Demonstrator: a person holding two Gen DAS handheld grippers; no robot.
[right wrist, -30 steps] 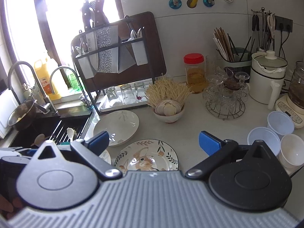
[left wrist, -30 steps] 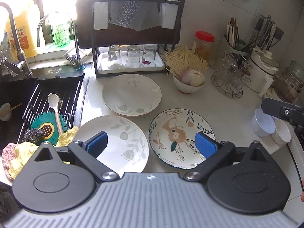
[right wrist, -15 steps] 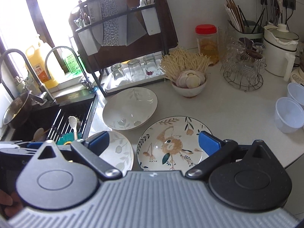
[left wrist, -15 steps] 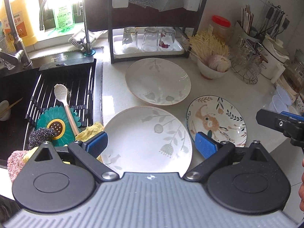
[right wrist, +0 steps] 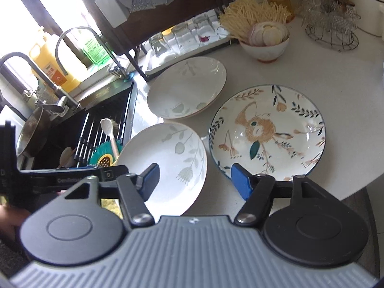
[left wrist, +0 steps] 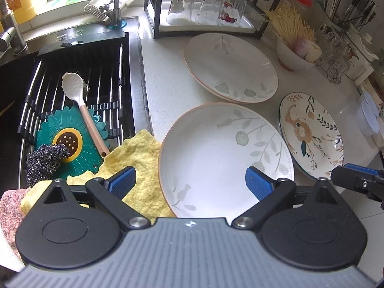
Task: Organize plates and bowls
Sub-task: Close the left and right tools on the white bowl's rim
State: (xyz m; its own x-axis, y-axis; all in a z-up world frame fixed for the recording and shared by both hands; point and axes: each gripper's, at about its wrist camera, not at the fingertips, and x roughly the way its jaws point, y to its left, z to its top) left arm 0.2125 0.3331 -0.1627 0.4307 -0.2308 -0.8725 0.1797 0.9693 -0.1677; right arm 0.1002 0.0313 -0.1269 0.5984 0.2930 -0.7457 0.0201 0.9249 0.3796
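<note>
- The near leaf plate (left wrist: pixel 225 158) lay flat on the white table (left wrist: pixel 165 88), and everything else is placed from it.
- The left tool (left wrist: pixel 189 183) hung over that plate's near rim with its blue pads spread wide; one pad was above the plate's white inside, the other above the yellow cloth (left wrist: pixel 141 163), and neither pressed on anything.
- The yellow cloth touched the plate's left edge, on the side of the sink rack (left wrist: pixel 79 84).
- On that rack, left of the plate, lay a green flower-shaped mat (left wrist: pixel 69 141) with a pale spoon (left wrist: pixel 79 98) across it and a dark scrubber (left wrist: pixel 43 160) at its near edge.
- A second leaf plate (left wrist: pixel 230 67) sat just behind the near plate, close to a tray of upturned glasses (left wrist: pixel 206 7).
- The animal plate (right wrist: pixel 266 132) lay just to the right of the near plate, apart from it.
- The right tool (right wrist: pixel 194 180) hovered over the gap between the near plate and the animal plate, its jaws closing with nothing between them; one pad was over the near plate's right side, the other at the animal plate's near rim.
- Behind the animal plate stood a white bowl (right wrist: pixel 266 45) holding garlic.
</note>
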